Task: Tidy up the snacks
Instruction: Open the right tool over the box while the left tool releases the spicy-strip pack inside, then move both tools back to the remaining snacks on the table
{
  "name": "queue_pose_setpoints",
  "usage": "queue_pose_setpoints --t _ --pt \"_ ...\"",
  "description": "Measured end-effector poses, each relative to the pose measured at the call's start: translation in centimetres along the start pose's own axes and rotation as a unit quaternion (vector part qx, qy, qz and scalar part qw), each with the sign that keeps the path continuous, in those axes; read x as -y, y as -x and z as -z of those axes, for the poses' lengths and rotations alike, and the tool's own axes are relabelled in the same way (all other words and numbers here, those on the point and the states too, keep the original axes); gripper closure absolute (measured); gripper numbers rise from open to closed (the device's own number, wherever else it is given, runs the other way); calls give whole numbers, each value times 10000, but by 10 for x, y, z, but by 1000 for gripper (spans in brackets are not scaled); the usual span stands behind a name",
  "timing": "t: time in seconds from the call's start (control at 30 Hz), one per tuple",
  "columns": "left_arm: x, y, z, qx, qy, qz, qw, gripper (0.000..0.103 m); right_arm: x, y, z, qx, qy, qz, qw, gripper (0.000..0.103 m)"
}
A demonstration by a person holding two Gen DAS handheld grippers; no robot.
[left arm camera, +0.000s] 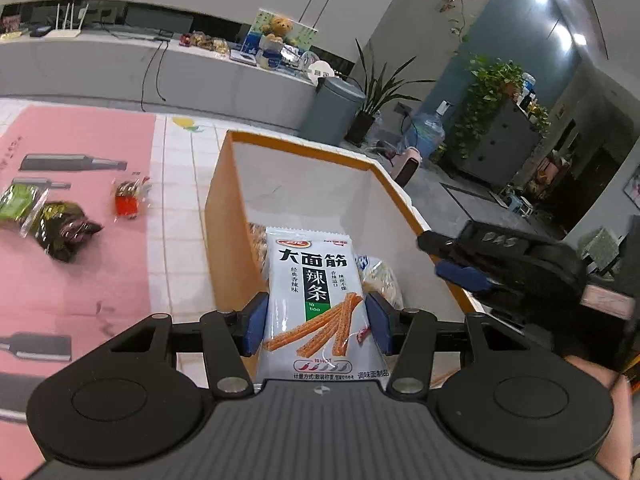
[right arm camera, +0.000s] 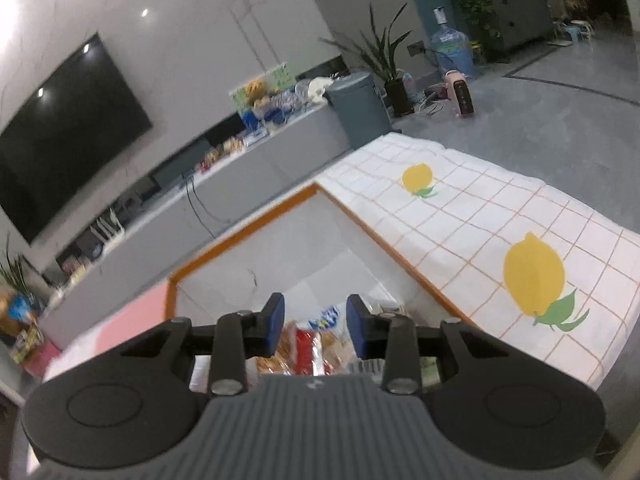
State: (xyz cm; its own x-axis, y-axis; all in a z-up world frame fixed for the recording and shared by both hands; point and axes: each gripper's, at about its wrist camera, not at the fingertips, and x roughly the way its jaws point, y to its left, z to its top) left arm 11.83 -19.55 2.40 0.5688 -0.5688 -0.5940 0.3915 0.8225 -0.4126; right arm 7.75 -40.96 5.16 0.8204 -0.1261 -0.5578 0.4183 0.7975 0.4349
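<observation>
My left gripper (left arm camera: 316, 322) has its blue pads clamped on a white spicy-strip snack packet (left arm camera: 316, 300), holding it over the orange-rimmed white box (left arm camera: 304, 148) just ahead, above other packets inside. My right gripper (right arm camera: 315, 326) hangs parted over the same box (right arm camera: 244, 236), gripping nothing. Far to my left gripper's left, green and dark snack bags (left arm camera: 44, 220) and a small red packet (left arm camera: 128, 198) lie on the pink mat (left arm camera: 80, 280).

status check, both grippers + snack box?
Left gripper shut on latiao packet, over orange-rimmed box. Right gripper open, empty, above the box. Three snacks left on mat.
</observation>
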Motion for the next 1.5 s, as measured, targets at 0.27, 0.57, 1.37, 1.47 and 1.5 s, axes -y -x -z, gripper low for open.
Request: queue_pose_setpoints --t 0.27,0.57,1.37,1.47,1.5 --pt "28 -39 -11 -55 -559 -455 9974 44 -1 18 -14 327 317 54 9989 69" --pt "32 -44 -12 -27 -598 -640 9962 44 8 25 -21 443 210 84 9988 69" --pt "8 20 -19 72 -683 -1193 9905 13 -27 27 -5 688 1417 959 9828 39" --pt "-2 29 -21 18 -651 -1220 9904 13 -32 27 -4 663 1488 825 9832 24" --pt "-6 32 -21 0 -649 -1248 9901 13 -33 28 -3 682 1522 818 9826 15"
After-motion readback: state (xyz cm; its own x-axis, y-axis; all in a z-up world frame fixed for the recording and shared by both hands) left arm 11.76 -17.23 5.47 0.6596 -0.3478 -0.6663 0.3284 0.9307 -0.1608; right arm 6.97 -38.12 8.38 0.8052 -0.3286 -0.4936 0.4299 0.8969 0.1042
